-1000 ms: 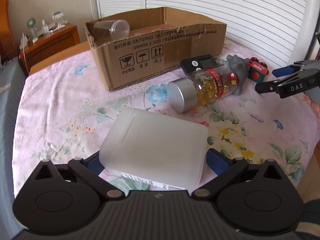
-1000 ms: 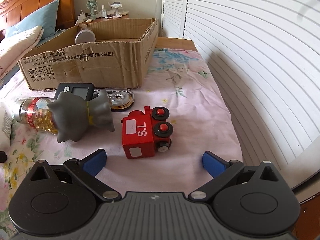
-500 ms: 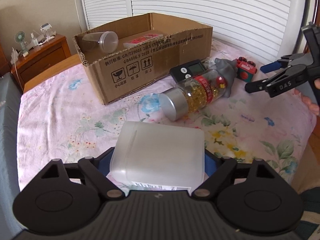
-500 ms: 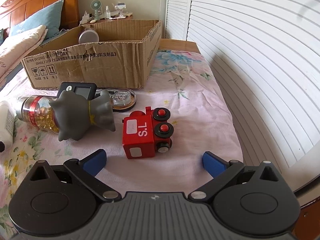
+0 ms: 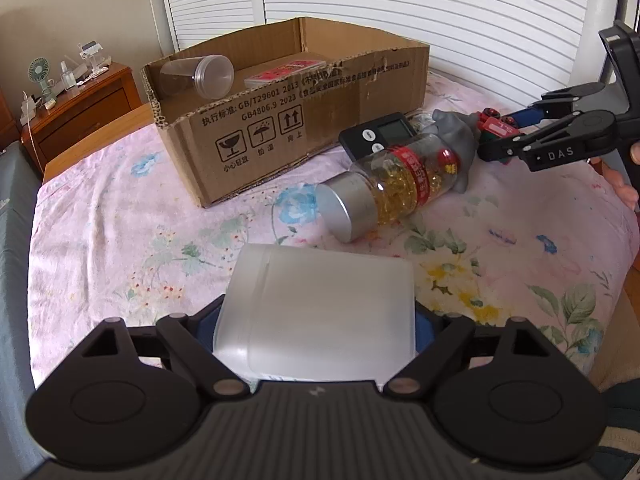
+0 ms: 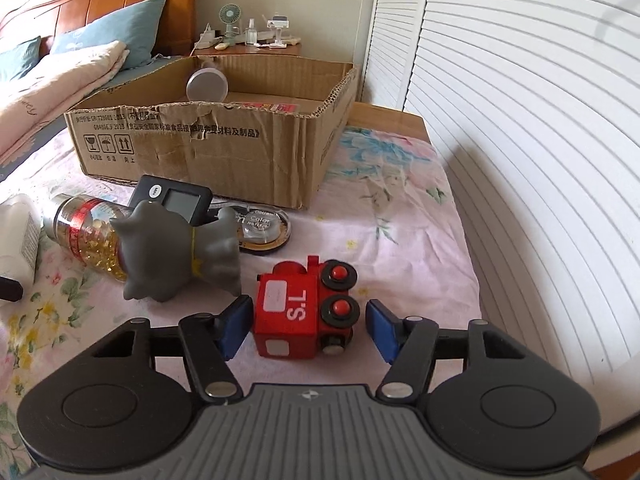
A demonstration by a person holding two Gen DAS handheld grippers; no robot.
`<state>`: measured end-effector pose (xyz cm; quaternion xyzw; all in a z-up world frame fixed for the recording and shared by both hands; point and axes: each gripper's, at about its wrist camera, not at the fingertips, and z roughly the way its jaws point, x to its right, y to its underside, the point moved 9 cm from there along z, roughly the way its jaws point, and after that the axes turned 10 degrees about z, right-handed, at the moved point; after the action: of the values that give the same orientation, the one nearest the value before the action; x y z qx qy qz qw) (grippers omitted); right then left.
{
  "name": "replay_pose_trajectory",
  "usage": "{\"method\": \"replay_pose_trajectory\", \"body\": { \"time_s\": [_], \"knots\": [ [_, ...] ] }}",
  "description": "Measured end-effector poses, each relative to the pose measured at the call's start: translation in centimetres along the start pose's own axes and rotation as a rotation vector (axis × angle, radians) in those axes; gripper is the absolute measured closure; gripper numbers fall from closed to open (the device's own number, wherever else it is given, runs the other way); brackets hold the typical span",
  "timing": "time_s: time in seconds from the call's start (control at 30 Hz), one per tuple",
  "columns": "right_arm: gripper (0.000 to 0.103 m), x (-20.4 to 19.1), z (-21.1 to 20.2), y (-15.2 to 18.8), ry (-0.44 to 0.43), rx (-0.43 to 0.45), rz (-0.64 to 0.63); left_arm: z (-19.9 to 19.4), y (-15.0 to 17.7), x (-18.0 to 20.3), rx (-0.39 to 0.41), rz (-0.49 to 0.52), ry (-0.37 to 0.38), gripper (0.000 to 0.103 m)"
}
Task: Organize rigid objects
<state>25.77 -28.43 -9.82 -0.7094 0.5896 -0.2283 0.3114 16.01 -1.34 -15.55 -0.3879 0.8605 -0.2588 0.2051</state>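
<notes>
Since a second ago, the right gripper has brought its blue pads in from a wide spread to flank the red toy train, and its jaws are closing; the left pad sits at the train's side, while a narrow gap shows beside the right pad, so no firm pinch is seen. The left gripper has likewise narrowed from wide to pinch the frosted white plastic container, its pads pressed against both sides.

In the right wrist view the train stands on the floral bedsheet at centre. At ten o'clock from it lies a grey toy elephant, leaning against a clear bottle of yellow capsules further toward nine o'clock. A black digital timer lies at eleven o'clock, and a round compact labelled "Color" at twelve, just beside the elephant. Beyond these stands the open cardboard box, holding a clear lidded cup and a red flat pack.

In the left wrist view the container sits at six o'clock, the capsule bottle at one o'clock of it, the box at twelve, and the right gripper at three o'clock over the train.
</notes>
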Motion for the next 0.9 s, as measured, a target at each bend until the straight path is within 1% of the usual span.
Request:
{"method": "replay_pose_trajectory", "body": {
  "time_s": [0.1,0.13,0.17,0.27,0.47,0.63,0.9],
  "knots": [
    [0.039,0.0,0.2,-0.3,-0.001,0.002,-0.011,0.0,-0.1,0.0,0.000,0.000,-0.001,0.016],
    [0.047,-0.1,0.2,-0.3,-0.007,0.001,-0.013,0.0,-0.2,0.0,-0.001,0.000,-0.002,0.016],
    [0.048,-0.2,0.1,-0.4,-0.012,-0.001,-0.015,0.0,-0.2,0.0,-0.002,0.001,-0.003,0.017],
    [0.048,-0.3,0.0,-0.3,-0.003,-0.008,-0.023,0.0,-0.2,-0.1,-0.010,0.004,-0.004,0.017],
    [0.048,-0.1,-1.0,-0.5,-0.016,-0.019,-0.007,-0.5,-0.3,-0.4,-0.019,-0.006,-0.010,0.020],
    [0.049,0.0,-2.3,-0.9,-0.008,-0.024,-0.025,-1.4,-0.5,-0.7,-0.011,0.007,-0.021,0.020],
    [0.049,-0.3,-4.9,-2.4,-0.021,-0.012,-0.069,-3.7,-2.0,-1.4,0.006,0.001,-0.010,0.020]
  ]
}}
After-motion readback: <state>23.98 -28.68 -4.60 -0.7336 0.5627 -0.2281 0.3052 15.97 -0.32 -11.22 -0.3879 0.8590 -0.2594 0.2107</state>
